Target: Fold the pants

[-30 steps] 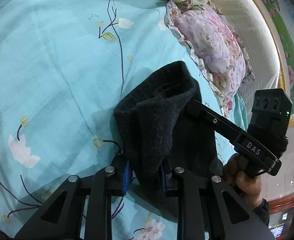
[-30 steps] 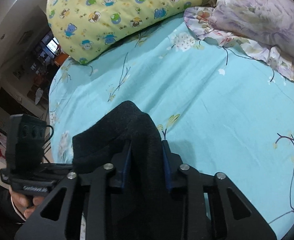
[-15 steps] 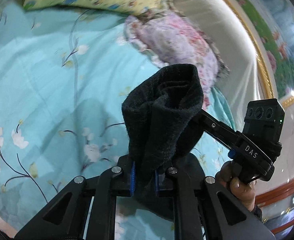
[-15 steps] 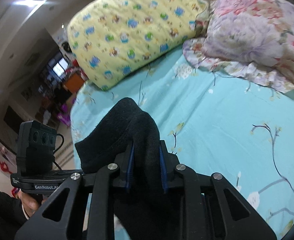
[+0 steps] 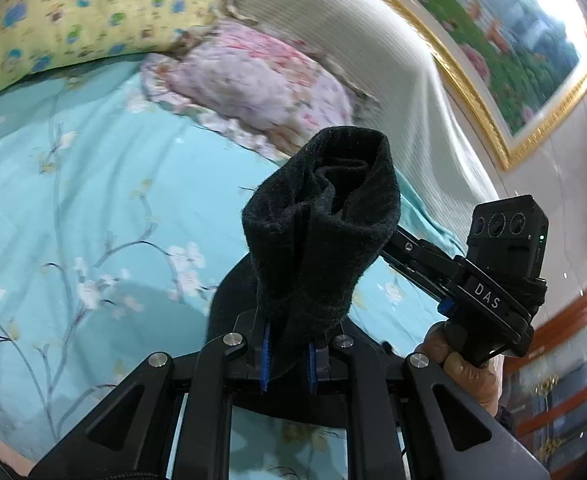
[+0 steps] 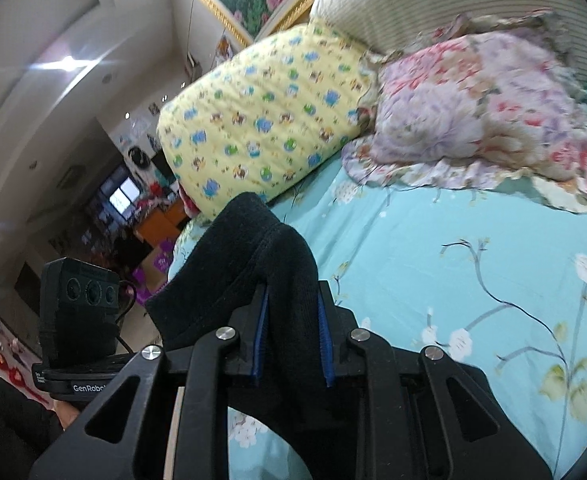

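The black pants (image 5: 317, 240) are lifted above the turquoise flowered bedsheet (image 5: 93, 208). My left gripper (image 5: 287, 356) is shut on a bunched edge of the pants, which stands up in a thick fold in front of the camera. My right gripper (image 6: 291, 346) is shut on another part of the same pants (image 6: 245, 268). The two grippers are close side by side: the right one shows in the left wrist view (image 5: 489, 280) and the left one in the right wrist view (image 6: 77, 320). The rest of the pants hangs below, out of sight.
A yellow cartoon-print pillow (image 6: 269, 120) and a pink floral pillow (image 6: 473, 112) lie at the head of the bed against a cream padded headboard (image 5: 353, 52). A gold-framed flower painting (image 5: 513, 40) hangs above. The bed's left edge and a cluttered room (image 6: 125, 216) lie beyond.
Both grippers have risen and tilted up with the pants, so the pillows, headboard and painting now fill the upper view. Both grips on the pants stayed shut.
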Demonstrator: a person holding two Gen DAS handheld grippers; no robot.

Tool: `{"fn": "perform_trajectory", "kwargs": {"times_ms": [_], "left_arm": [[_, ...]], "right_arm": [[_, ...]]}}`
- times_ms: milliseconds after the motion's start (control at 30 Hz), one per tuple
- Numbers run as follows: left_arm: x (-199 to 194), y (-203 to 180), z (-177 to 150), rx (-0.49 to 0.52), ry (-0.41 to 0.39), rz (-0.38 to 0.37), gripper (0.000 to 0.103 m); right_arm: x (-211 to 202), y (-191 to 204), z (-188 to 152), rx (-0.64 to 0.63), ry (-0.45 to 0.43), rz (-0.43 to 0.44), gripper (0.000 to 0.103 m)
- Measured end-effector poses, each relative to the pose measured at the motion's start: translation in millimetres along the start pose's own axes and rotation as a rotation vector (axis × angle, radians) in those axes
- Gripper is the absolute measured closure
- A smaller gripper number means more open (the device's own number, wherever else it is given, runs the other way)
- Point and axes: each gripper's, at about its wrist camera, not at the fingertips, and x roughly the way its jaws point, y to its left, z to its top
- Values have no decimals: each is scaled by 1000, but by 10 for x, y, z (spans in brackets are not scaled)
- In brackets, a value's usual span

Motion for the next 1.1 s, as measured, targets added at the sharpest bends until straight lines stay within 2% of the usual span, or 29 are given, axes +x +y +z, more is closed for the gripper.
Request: {"fn": "perform_trajectory", "kwargs": {"times_ms": [300, 500, 733, 1100], "left_arm": [[220, -631, -250, 137, 73, -47, 91], [490, -978, -510, 222, 139, -52, 91], [736, -1230, -762, 301, 195, -34, 91], [1017, -1589, -944, 429, 239, -19, 91]], "right_arm": [[-735, -244, -327, 79, -103, -36, 80], [-1116, -476, -621, 135, -147, -66, 80], [-1357, -740, -913, 196, -182, -81, 80], [-1673, -1013, -1211, 257, -236, -99, 80]]}}
